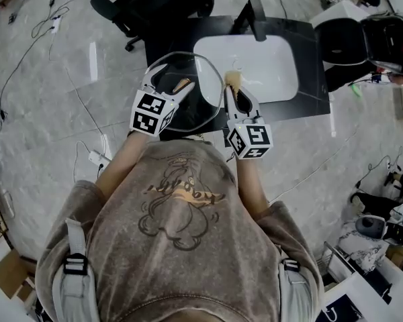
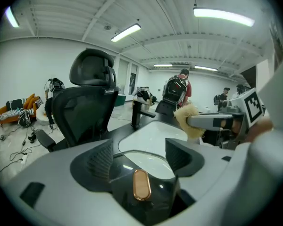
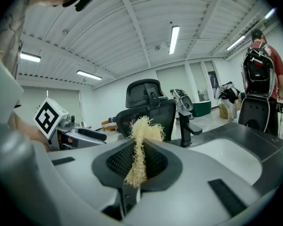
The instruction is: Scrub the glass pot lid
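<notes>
- The left gripper [image 2: 139, 158] has its jaws wide apart, the pads clear of the oval copper-coloured knob [image 2: 141, 185] that lies between them.
- The knob tops the round, metal-rimmed glass pot lid [image 1: 203, 79]. The lid is over the black counter's [image 1: 309, 79] front-left part and overlaps the white sink basin's [image 1: 262, 66] left edge.
- The right gripper [image 3: 137, 160] is clamped on a tan fibrous scrubber [image 3: 141, 131], whose tuft is just beside the lid's right rim.
</notes>
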The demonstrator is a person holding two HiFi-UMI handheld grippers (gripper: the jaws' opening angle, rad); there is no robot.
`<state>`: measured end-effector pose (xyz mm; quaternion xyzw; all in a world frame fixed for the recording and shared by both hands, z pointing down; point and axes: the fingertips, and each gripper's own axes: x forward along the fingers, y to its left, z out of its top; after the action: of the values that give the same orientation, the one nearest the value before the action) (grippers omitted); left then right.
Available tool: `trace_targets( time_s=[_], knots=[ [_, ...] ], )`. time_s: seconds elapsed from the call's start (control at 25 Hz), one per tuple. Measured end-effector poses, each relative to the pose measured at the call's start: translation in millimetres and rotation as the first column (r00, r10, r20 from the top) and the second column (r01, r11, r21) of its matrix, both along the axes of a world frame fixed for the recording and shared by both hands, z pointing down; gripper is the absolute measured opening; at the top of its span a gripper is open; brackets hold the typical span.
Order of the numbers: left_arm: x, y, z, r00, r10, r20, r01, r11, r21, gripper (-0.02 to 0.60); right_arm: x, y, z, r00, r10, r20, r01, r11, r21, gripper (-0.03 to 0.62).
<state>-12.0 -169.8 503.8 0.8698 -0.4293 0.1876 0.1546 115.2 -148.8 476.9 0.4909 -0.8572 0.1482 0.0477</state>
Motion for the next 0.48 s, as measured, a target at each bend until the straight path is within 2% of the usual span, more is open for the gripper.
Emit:
trace_targets(
  time_s=[0.28, 0.4, 0.48],
  knots=[
    [7, 7, 48, 0.990, 0.071, 0.123, -0.058, 0.992, -0.111, 0.337, 5, 2, 6, 1.000, 0.018, 0.000, -0.018, 1.000, -0.015, 0.040],
    [14, 12, 71, 0.978, 0.129, 0.166, -0.109, 0.986, -0.127, 0.339, 5, 3, 7, 1.000, 0.023, 0.001, -0.022, 1.000, -0.021, 0.040],
    [17, 12, 87, 0.974, 0.136, 0.179, -0.111, 0.984, -0.142, 0.337, 6, 4, 8, 1.000, 0.026, 0.000, -0.026, 0.999, -0.026, 0.040]
  ],
)
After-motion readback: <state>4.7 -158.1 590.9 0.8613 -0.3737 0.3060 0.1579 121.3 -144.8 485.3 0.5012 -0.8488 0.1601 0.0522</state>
